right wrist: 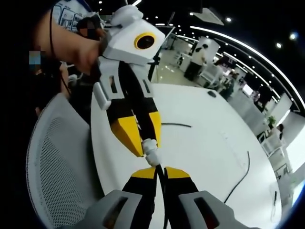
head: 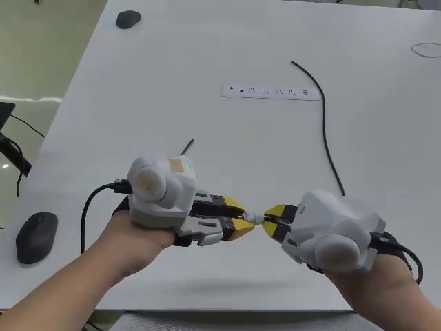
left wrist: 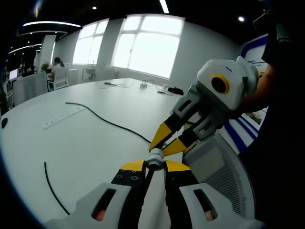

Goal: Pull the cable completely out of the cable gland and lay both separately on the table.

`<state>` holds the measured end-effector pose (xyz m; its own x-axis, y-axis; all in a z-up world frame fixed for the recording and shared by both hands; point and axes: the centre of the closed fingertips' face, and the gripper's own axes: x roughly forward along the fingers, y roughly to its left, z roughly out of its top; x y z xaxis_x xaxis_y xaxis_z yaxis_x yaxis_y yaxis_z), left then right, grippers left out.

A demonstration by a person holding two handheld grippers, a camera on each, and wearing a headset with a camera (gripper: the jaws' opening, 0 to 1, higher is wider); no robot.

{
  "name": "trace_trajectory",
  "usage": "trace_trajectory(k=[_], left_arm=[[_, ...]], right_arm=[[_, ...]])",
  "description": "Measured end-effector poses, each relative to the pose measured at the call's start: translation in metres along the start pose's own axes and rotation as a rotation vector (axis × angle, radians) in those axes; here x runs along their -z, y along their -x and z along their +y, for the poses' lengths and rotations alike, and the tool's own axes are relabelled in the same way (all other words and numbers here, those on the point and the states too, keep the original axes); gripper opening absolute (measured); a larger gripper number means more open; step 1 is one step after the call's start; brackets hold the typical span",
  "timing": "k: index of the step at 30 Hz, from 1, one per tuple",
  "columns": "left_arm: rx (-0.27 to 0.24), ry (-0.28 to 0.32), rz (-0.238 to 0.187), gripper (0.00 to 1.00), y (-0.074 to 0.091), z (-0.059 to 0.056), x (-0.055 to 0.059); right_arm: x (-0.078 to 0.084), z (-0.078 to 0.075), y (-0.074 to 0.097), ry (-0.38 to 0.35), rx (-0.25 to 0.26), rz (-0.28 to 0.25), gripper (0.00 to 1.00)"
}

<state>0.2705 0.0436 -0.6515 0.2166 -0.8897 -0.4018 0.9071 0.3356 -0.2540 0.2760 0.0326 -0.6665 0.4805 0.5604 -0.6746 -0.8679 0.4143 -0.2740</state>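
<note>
Up close, left gripper (head: pixel 248 222) clamps the white cable gland (head: pixel 258 219) right at its tips, right gripper (head: pixel 269 220) nose-to-nose opposite pinches the black cable (right wrist: pixel 162 183) running back between its jaws, everything on one line, so I reckon a straight pull apart.

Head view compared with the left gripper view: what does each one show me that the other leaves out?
The head view adds a computer mouse by the left edge of the table, another mouse at the far end, and the left hand around the left hand-held gripper. The left gripper view adds bright windows, a mesh chair and a seated person far off. Both share the power strip, the long black cable, the right hand-held gripper, and the cable gland pinched between the two tips.
</note>
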Motion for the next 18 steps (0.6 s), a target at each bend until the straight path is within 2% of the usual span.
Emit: trace_trajectory(k=[9, 18], left_arm=[[-0.006, 0.010, -0.007, 0.15, 0.001, 0.003, 0.000], [-0.018, 0.021, -0.023, 0.15, 0.003, 0.005, -0.003]], right_arm=[[0.014, -0.008, 0.001, -0.068, 0.024, 0.028, 0.00], [0.040, -0.022, 0.002, -0.179, 0.076, 0.057, 0.00]])
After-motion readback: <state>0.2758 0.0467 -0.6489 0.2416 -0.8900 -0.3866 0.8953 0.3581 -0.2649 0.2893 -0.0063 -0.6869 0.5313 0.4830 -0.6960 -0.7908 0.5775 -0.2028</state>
